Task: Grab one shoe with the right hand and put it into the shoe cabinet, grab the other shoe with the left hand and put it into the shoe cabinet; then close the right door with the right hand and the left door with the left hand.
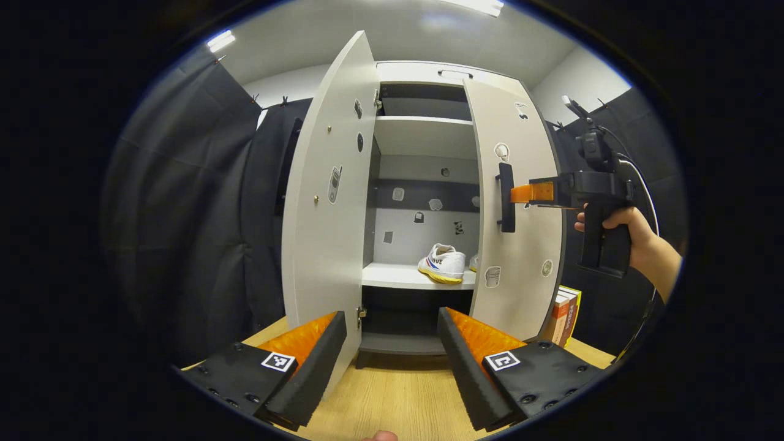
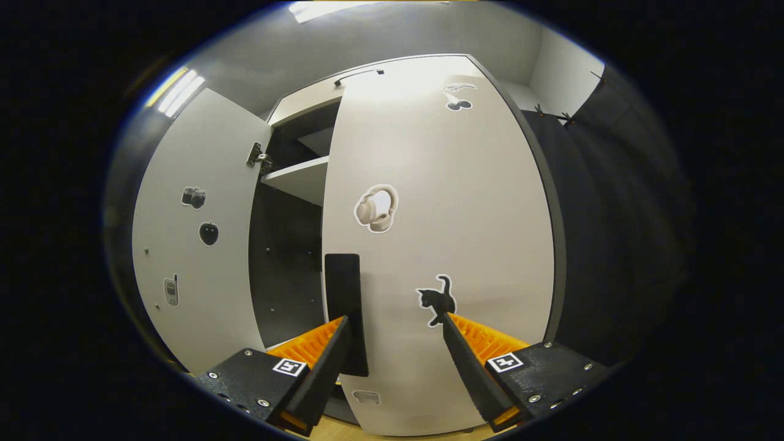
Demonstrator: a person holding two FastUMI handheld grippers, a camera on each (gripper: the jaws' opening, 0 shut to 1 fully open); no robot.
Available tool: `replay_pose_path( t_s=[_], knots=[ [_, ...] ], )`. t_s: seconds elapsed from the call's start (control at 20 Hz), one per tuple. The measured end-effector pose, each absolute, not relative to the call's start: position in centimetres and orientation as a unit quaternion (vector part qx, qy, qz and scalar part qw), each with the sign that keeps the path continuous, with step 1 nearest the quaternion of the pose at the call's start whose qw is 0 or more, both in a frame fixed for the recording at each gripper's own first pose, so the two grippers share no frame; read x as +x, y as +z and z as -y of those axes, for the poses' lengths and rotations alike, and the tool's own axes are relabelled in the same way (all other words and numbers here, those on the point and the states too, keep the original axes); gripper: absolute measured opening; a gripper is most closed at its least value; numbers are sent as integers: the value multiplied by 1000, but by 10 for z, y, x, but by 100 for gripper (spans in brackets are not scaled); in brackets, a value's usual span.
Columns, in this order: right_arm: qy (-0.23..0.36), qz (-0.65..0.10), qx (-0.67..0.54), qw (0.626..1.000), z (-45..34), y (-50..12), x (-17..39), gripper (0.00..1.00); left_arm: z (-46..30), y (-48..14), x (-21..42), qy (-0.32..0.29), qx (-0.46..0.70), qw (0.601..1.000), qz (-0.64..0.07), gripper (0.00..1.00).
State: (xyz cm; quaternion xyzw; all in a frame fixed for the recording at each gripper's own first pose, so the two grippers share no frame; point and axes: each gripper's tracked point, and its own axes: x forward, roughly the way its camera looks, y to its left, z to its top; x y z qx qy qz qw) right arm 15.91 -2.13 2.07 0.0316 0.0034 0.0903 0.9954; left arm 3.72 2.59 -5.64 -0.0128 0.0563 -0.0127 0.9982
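Observation:
The white shoe cabinet (image 1: 422, 70) stands ahead with its left door (image 1: 324, 202) swung wide. On the middle shelf sits a white shoe (image 1: 442, 263); the edge of a second shoe (image 1: 473, 263) peeks out from behind the right door (image 1: 520, 245). That door is partly swung in. My right gripper (image 1: 517, 193), held by a hand (image 1: 637, 236), has its tips at the door beside the black handle (image 1: 506, 197). In the right gripper view the right gripper (image 2: 395, 321) is open against the right door (image 2: 441, 214), next to the handle (image 2: 343, 294). My left gripper (image 1: 392, 343) hangs open, holding nothing, in front of the cabinet.
Some books (image 1: 566, 315) stand at the cabinet's right foot on the wooden floor (image 1: 392, 398). Black cloth walls (image 1: 184, 233) close in on both sides. An upper shelf (image 1: 422, 135) and the left door's inner face (image 2: 184, 245) carry small stickers.

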Motion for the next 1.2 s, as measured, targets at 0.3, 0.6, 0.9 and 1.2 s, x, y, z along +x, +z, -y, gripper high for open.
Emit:
replay_pose_path(
  t_s=[0.3, 0.6, 0.9, 1.2],
  knots=[
    [50, 14, 19, 998, 66, 23, 91, 92, -17, -39, 42, -25, -11, 999, -40, 94],
    [1, 12, 0, 1000, 102, 1, 23, 92, -6, -28, 44, -31, -7, 999, -29, 97],
    [-23, -9, -19, 1000, 115, -50, -34, 92, 5, -23, 41, -35, -11, 999, -26, 96],
    [-16, -63, 23, 998, 102, -106, -61, 92, 6, 5, 41, -42, -38, 998, 0, 96]
  ],
)
